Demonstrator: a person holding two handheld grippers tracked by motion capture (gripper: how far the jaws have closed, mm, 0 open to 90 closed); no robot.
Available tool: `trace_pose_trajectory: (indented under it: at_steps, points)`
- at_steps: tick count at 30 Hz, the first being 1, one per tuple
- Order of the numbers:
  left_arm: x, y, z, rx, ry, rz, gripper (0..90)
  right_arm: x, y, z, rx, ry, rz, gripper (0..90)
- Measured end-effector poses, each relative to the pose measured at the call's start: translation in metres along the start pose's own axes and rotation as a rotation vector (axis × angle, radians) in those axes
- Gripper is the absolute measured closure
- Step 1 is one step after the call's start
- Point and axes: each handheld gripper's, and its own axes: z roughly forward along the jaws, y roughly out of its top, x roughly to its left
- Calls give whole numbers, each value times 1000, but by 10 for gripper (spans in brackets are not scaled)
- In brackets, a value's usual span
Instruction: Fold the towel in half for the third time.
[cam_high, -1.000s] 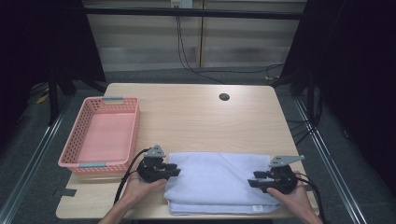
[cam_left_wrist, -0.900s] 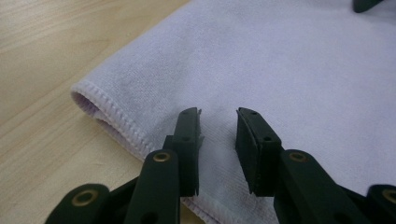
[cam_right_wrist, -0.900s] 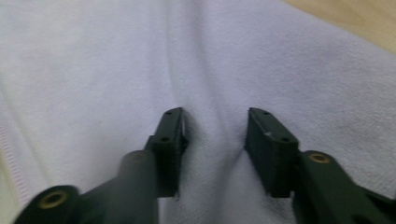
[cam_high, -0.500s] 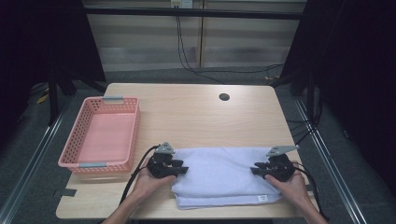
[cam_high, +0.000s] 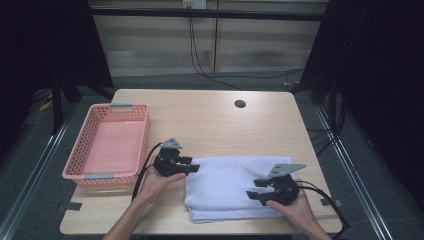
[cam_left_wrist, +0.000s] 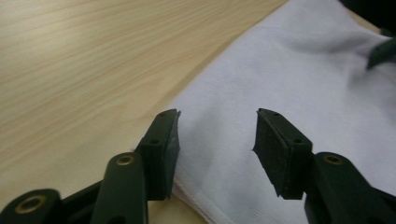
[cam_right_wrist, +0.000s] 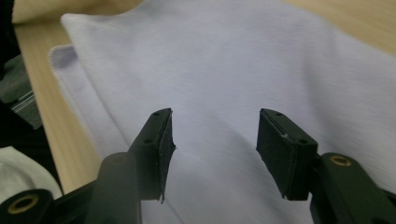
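Centrally, the wooden table (cam_high: 215, 120) fills the high view, with a pink basket (cam_high: 107, 145) at middle left. Lower centre lies the folded white towel (cam_high: 225, 185). Both the left gripper (cam_high: 192, 166) and right gripper (cam_high: 256, 189) have just been opening, jaws parted over cloth, gripping nothing.

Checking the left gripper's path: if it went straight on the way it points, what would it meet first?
Most likely the folded white towel; the left gripper points across it, jaws open above its edge.

Left hand-held gripper (cam_high: 192, 165) and right hand-held gripper (cam_high: 256, 189), jaws apart, just opening, nothing between.
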Motion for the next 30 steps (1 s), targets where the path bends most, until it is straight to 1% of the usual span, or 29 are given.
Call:
trace_pose_trajectory:
  at_steps: [2, 3, 4, 5, 6, 7, 8, 9, 10, 11, 13, 15, 16, 17, 18, 20, 21, 22, 23, 24, 26, 27, 30]
  points:
    - [3, 3, 1, -18, 17, -6, 470, 8, 4, 10, 15, 26, -9, 440]
    - [5, 6, 1, -9, 18, -13, 462, 13, 8, 16, 20, 49, -15, 436]
    - [6, 8, 3, -1, 31, -3, 459, 18, 11, 22, 18, 68, -29, 434]
    - [7, 9, 4, 0, 29, -5, 459, 24, 16, 28, 20, 97, -45, 423]
    - [8, 11, 5, -3, 32, -11, 458, 28, 19, 32, 22, 108, -48, 419]
    - [9, 11, 6, -4, 43, -11, 451, 33, 23, 38, 21, 131, -55, 416]
    - [10, 11, 6, 1, 48, -13, 445, 38, 26, 44, 24, 155, -67, 414]
    - [11, 11, 7, 1, 55, -17, 445, 45, 30, 49, 32, 168, -81, 409]
    - [12, 10, 6, 4, 57, -13, 442, 52, 33, 55, 36, 191, -90, 405]
    - [11, 9, 6, 1, 57, -19, 440, 60, 36, 62, 42, 216, -107, 403]
    - [13, 8, 5, -8, 57, -24, 433, 70, 40, 72, 65, 237, -130, 386]
    - [15, 7, 6, -2, 63, -30, 426, 80, 44, 84, 77, 276, -143, 373]
    - [16, 6, 6, -6, 66, -38, 425, 82, 47, 88, 76, 277, -151, 368]
    - [18, 6, 6, 2, 68, -32, 424, 84, 49, 91, 69, 288, -158, 367]
    - [19, 5, 7, -1, 73, -41, 423, 85, 51, 93, 68, 292, -161, 368]
    - [19, 4, 7, -2, 74, -46, 418, 86, 54, 101, 53, 285, -164, 358]
    - [21, 2, 8, 7, 84, -50, 417, 85, 55, 108, 50, 290, -163, 360]
    - [22, 2, 8, 6, 82, -53, 417, 86, 55, 111, 54, 282, -171, 362]
    - [22, 1, 8, 5, 88, -57, 417, 86, 54, 115, 59, 286, -178, 358]
    - [23, 1, 7, 1, 94, -60, 415, 86, 51, 117, 67, 302, -171, 342]
    - [24, 1, 5, -3, 95, -60, 411, 91, 46, 117, 64, 281, -203, 328]
    - [24, 1, 5, -5, 99, -62, 409, 93, 44, 116, 64, 285, -214, 306]
    - [25, 0, 7, -2, 111, -69, 405, 99, 39, 115, 54, 256, -250, 301]
